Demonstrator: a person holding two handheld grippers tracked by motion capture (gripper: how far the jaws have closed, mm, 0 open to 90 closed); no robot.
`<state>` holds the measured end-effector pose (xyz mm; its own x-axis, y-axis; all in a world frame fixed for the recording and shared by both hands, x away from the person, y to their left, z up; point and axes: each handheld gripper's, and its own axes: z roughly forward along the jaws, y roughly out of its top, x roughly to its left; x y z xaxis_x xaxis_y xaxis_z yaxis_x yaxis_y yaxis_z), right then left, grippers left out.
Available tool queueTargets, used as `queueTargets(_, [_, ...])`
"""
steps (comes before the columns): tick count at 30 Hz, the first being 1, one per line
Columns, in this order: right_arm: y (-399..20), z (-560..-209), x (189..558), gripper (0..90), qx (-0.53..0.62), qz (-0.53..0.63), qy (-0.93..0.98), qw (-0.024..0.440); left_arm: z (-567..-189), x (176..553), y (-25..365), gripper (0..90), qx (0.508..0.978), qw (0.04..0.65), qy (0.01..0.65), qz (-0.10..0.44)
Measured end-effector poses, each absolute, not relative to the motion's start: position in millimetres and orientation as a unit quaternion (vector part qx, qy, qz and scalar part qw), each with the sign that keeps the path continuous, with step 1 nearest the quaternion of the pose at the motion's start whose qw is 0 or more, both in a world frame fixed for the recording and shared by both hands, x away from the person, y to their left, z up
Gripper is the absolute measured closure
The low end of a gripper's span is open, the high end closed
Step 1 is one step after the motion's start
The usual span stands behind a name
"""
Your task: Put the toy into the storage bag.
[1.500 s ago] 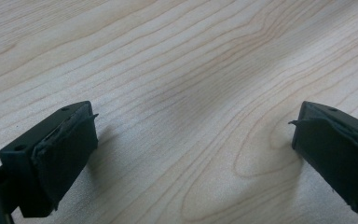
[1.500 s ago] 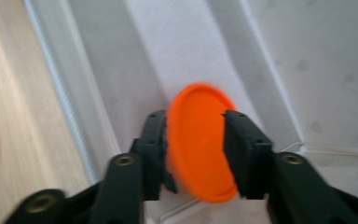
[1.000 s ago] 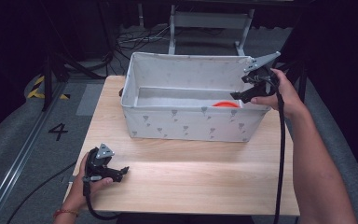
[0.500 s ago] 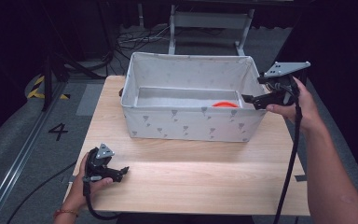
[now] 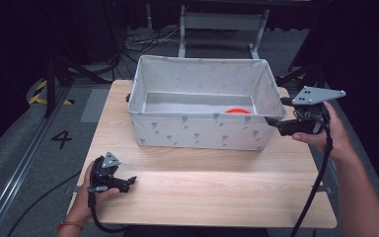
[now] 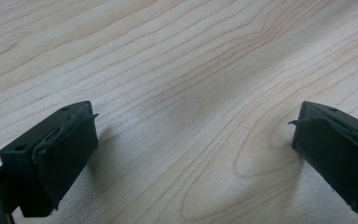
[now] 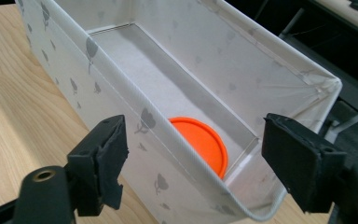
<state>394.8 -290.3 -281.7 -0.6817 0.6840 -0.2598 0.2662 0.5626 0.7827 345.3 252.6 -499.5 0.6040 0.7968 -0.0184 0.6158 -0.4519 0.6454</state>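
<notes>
Nearest, the left gripper [image 5: 128, 181] rests on the bare wooden table [image 5: 202, 187], jaws released and empty. Farther off, the right gripper [image 5: 272, 120] hangs just beside the fabric bin's [image 5: 200, 131] right end, jaws spread, holding nothing. The orange disc [image 7: 200, 144] already lies flat inside, so the depositing looks done; only pulling clear seems left.
</notes>
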Motion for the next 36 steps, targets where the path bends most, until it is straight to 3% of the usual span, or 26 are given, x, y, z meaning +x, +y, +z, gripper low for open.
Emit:
queueTargets(15, [-293, -316, 353, 19.8, 0.279, 0.370, 0.828, 0.314, -500, 346, 252, 0.2, 0.839, 0.313, 0.421, 0.145])
queueTargets(28, [-309, -377, 342, 19.1, 0.296, 0.338, 0.843, 0.296, -500, 346, 252, 0.4, 0.838, 0.314, 0.422, 0.147])
queueTargets(36, [-326, -422, 345, 19.0, 0.322, 0.326, 0.850, 0.260, -500, 346, 252, 0.4, 0.838, 0.314, 0.422, 0.147])
